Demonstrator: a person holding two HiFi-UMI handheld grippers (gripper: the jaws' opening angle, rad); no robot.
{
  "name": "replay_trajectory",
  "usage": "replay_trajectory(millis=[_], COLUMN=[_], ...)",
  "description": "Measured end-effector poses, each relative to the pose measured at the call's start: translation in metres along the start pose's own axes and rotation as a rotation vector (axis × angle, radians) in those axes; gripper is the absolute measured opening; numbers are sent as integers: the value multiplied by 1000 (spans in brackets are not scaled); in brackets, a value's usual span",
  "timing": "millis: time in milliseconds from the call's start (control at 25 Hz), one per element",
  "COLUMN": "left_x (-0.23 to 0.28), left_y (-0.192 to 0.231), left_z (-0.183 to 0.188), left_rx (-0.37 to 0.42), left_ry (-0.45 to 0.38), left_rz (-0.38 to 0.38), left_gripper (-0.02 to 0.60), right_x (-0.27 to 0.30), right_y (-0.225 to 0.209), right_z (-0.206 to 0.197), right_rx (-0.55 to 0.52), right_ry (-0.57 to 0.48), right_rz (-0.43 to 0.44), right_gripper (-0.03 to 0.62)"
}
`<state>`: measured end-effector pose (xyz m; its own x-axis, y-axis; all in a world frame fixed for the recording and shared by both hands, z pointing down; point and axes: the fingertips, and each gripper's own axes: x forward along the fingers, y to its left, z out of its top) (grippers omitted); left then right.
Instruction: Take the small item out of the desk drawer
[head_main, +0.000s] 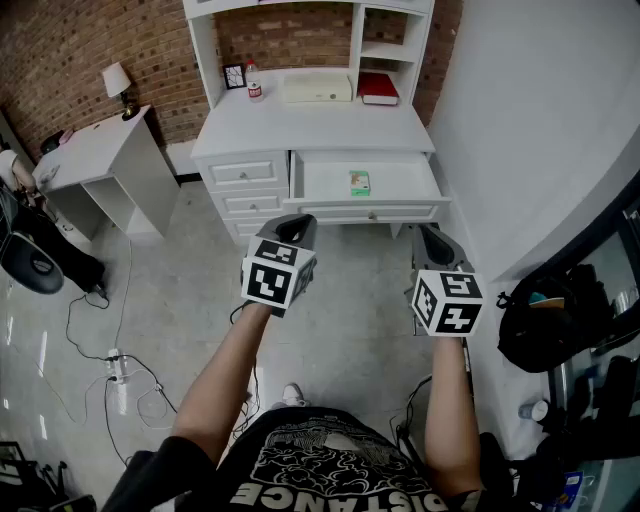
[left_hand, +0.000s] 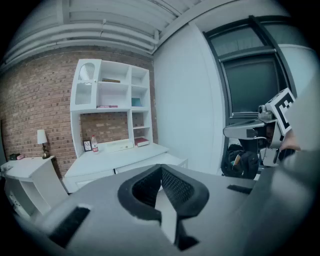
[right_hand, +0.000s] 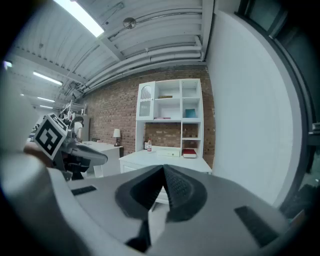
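The white desk (head_main: 310, 125) stands ahead with its top right drawer (head_main: 400, 185) pulled open. A small green item (head_main: 360, 183) lies flat in the middle of the drawer. Both grippers hang over the floor in front of the desk, short of the drawer. My left gripper (head_main: 296, 228) is shut and empty; its pads meet at the tips (left_hand: 161, 167). My right gripper (head_main: 432, 240) is shut too, with nothing held (right_hand: 163, 167). Both gripper views look over the desk top (left_hand: 115, 159) (right_hand: 150, 155), and the drawer's inside is hidden in them.
On the desk stand a bottle (head_main: 254, 82), a clock (head_main: 234, 75), a white box (head_main: 318, 88) and a red book (head_main: 378, 88). A second white desk (head_main: 95, 150) is at the left. Cables and a power strip (head_main: 115, 370) lie on the floor. A black bag (head_main: 550, 320) sits at the right.
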<state>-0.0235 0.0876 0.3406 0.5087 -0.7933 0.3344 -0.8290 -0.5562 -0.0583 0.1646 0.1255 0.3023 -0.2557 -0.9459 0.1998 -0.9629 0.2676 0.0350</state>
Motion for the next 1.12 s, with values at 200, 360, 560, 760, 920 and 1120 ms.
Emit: replay_trajectory(millis=[200,360,560,760,920,1120], left_x=[6,11,16,21,31,51], left_y=[-16,-30,-44,-46,-39,-19], left_z=[0,1,4,9,13,13], left_rx=[0,0,-1,6,9,6], left_ry=[4,13,14,9,4,11], left_rz=[8,25,42,51,54,55], left_gripper=[8,8,8,8,9,9], right_x=[-2,-3,-3,3,17,46], right_y=[-6,-11,-13,-15,-18,-20], right_z=[-5,-6,-6,-10,-11,-9], right_rx=[5,-16,-39,-35,-28,-29], right_ry=[-2,4,4,7,13,27], right_rz=[41,83,130,158,167,167], right_gripper=[5,20,53,96,122,164])
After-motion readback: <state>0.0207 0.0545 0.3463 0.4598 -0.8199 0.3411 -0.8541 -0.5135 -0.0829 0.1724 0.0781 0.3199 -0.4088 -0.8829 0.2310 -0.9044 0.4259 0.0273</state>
